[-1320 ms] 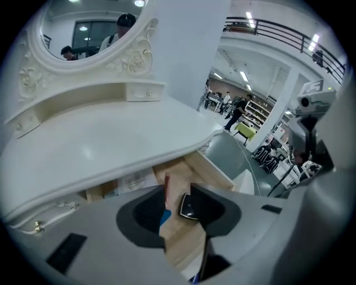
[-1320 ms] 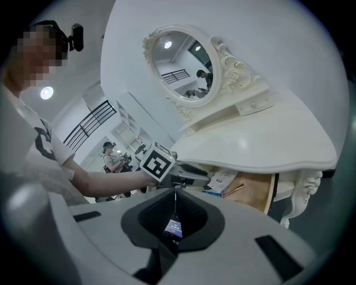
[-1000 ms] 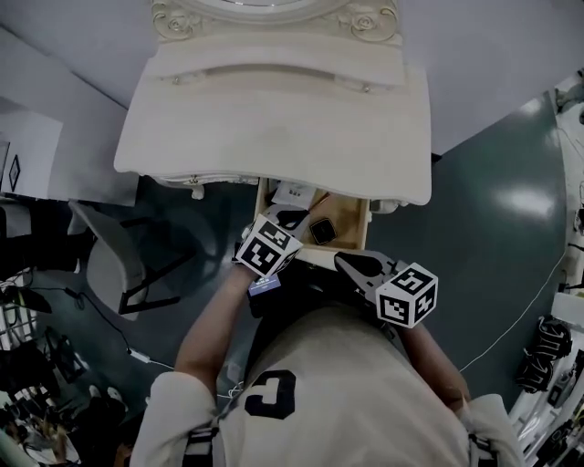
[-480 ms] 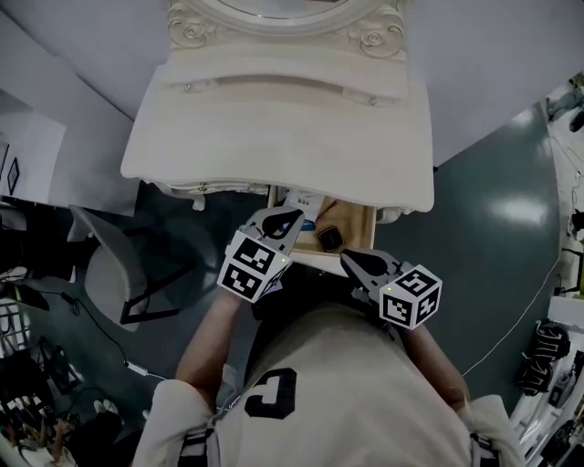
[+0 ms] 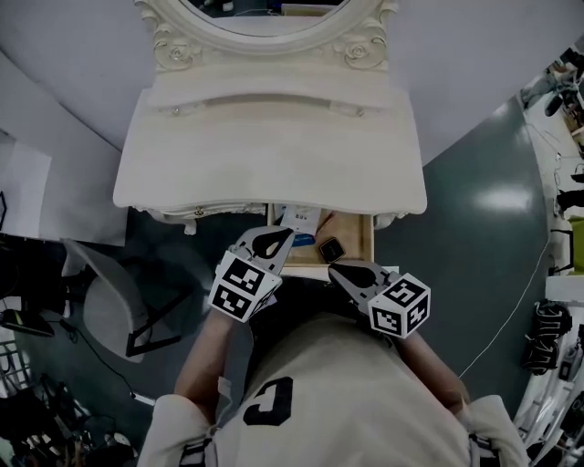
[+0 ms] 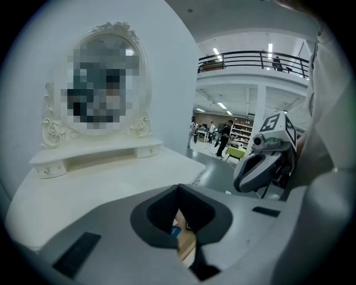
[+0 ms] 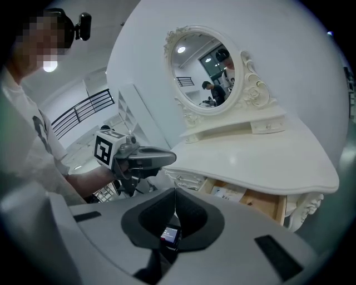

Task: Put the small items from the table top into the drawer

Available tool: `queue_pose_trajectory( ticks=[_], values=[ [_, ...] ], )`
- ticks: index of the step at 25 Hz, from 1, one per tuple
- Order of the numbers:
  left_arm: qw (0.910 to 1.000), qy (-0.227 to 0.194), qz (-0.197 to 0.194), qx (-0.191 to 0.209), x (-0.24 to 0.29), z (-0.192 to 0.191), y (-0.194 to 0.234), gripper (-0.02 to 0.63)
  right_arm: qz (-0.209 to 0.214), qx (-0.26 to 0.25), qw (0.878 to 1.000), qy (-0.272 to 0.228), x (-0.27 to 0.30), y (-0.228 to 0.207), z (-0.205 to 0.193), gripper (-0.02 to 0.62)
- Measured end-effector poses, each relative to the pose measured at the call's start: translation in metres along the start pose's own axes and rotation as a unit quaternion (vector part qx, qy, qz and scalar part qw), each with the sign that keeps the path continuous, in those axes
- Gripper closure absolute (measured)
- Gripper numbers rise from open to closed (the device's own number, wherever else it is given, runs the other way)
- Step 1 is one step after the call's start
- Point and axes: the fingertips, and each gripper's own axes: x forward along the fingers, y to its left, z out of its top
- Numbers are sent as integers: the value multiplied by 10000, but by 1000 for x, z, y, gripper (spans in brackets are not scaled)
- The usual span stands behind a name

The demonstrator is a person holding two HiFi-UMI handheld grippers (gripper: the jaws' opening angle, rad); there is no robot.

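Cream dressing table (image 5: 274,155) — mirror (image 5: 265,16) atop

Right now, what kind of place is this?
Probably a big open hall, perhaps a lab or showroom: a white dressing table with an oval mirror, a railed upper gallery, and distant shelves.

Large open indoor hall, lab or studio type, not a home. White vanity tabletop (image 5: 274,155) w/ carved oval mirror (image 7: 203,67) stands at 12 o'clock against a bare white partition (image 5: 493,55), like a staged set. Glossy grey-green floor (image 5: 493,210). Mezzanine w/ black railing (image 6: 250,55), ceiling strip lights (image 6: 270,49), shelving (image 6: 240,131) and people (image 6: 225,136) in bkgd. Office chair (image 5: 96,264) at 9 o'clock; cabled eqpt (image 5: 547,333) at 4 o'clock.
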Motion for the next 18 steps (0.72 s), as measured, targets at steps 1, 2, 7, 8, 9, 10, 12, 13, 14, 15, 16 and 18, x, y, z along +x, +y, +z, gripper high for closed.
queue_pose_trajectory(
  ticks=[1, 2, 7, 8, 9, 10, 12, 13, 14, 15, 16, 18],
  values=[
    [10000, -23, -80, 37, 1, 1, 0, 551, -56, 26, 10000, -11, 0, 0, 0, 568],
    [9998, -53, -151, 70, 2, 2, 1, 551, -119, 52, 9999, -18, 0, -1, 0, 566],
    [9987, -105, -488, 47, 4, 2, -2, 551, -417, 146, 9990, 30, -3, -2, -6, 568],
    [9984, -102, -543, 77, 6, 2, -4, 551, -487, 169, 9987, 22, -5, -4, -6, 568],
    [9982, -100, -585, 111, 8, 2, -5, 551, -536, 209, 9983, -1, -7, -6, -6, 566],
    [9980, -100, -610, 121, 10, 3, -6, 551, -524, 267, 9983, -43, -9, -7, -5, 566],
    [9981, -101, -606, -6, 12, 4, -6, 551, -193, 386, 9988, -210, -10, 0, 3, 568],
    [9981, -100, -606, -110, 12, 5, -6, 551, 56, 403, 9986, -331, -10, 7, 10, 568],
    [9978, -110, -624, -188, 12, 5, -7, 551, 236, 375, 9980, -445, -10, 12, 17, 568],
    [9975, -130, -654, -220, 11, 6, -9, 551, 301, 314, 9976, -533, -10, 14, 24, 568],
    [9973, -148, -683, -210, 10, 7, -11, 551, 277, 253, 9975, -602, -10, 14, 31, 568],
    [9972, -165, -713, -134, 7, 10, -16, 551, 146, 190, 9970, -732, -10, 9, 41, 568]
  ],
)
